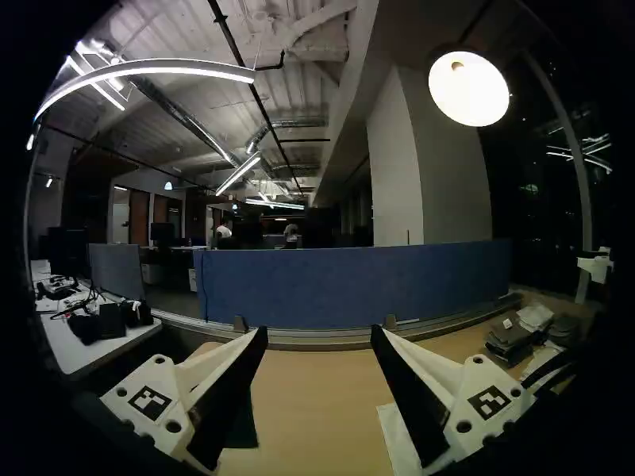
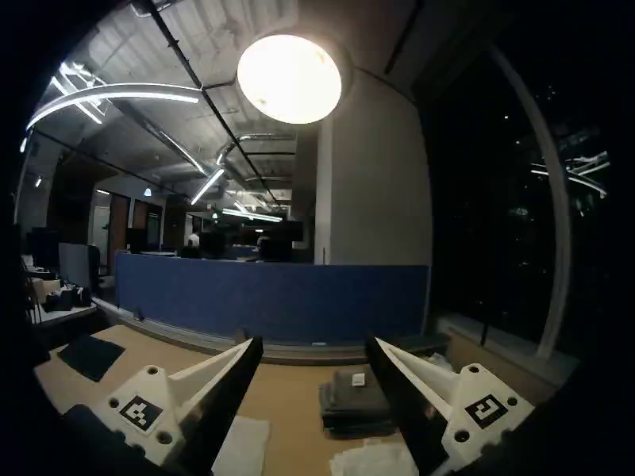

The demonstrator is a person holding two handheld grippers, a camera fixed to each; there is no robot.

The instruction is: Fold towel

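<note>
In the left gripper view my left gripper (image 1: 317, 341) is open over the wooden table (image 1: 317, 404), nothing between its fingers. A white towel (image 1: 397, 436) lies under its right finger, and a dark cloth (image 1: 242, 428) shows by its left finger. In the right gripper view my right gripper (image 2: 313, 349) is open too, held above the table (image 2: 290, 397). A white towel (image 2: 242, 444) lies beneath it at the bottom, with another white cloth (image 2: 373, 460) to its right. A stack of folded grey towels (image 2: 353, 404) sits just ahead.
A blue partition (image 1: 349, 285) runs along the table's far edge. Folded grey and white towels (image 1: 524, 329) are piled at the right. A dark cloth (image 2: 91, 355) lies on the table's left part. A side desk (image 1: 79, 333) with gear stands at the left. Dark windows are on the right.
</note>
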